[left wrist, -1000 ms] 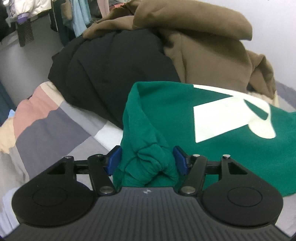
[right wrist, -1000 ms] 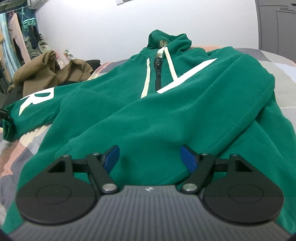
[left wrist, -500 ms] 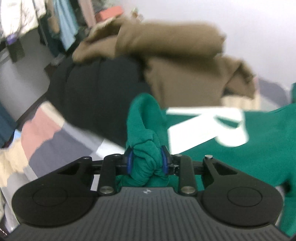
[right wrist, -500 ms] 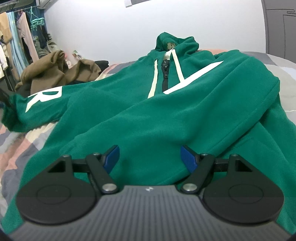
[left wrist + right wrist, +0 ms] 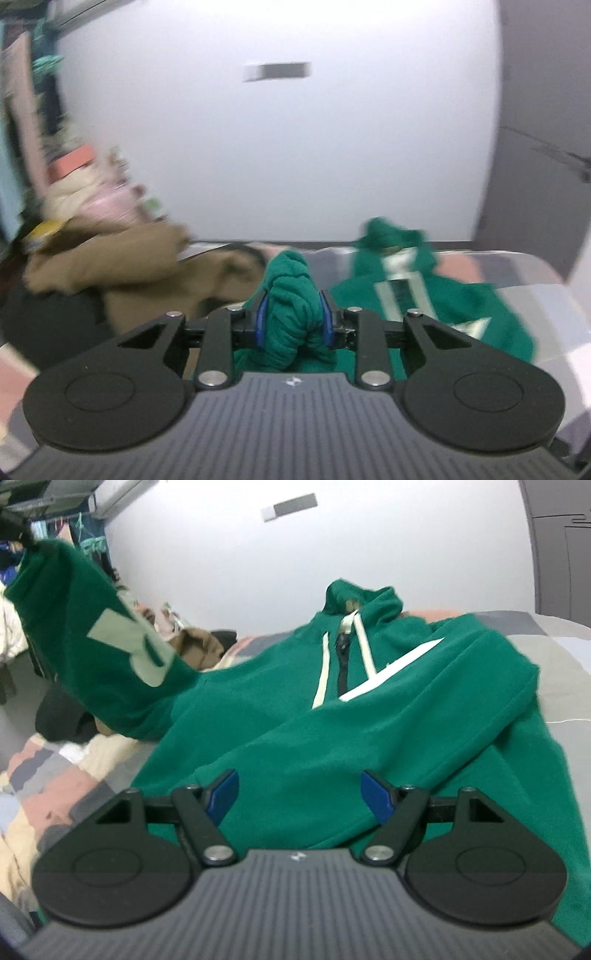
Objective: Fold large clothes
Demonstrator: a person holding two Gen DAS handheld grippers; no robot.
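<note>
A large green hoodie with white drawstrings and white lettering lies face up on the bed; its hood is at the far end. My left gripper is shut on the bunched cuff of the hoodie's sleeve. In the right wrist view that sleeve is held high in the air at the left. The hoodie body also shows in the left wrist view. My right gripper is open and empty, low over the hoodie's bottom hem.
A brown garment and a black one are piled at the left of the bed. The patchwork bedspread shows at the left. Hanging clothes stand at the far left, a white wall behind.
My left gripper closed on the sleeve cuff, then lifted it high and swung toward the hoodie body. The right gripper stayed open over the hem.
</note>
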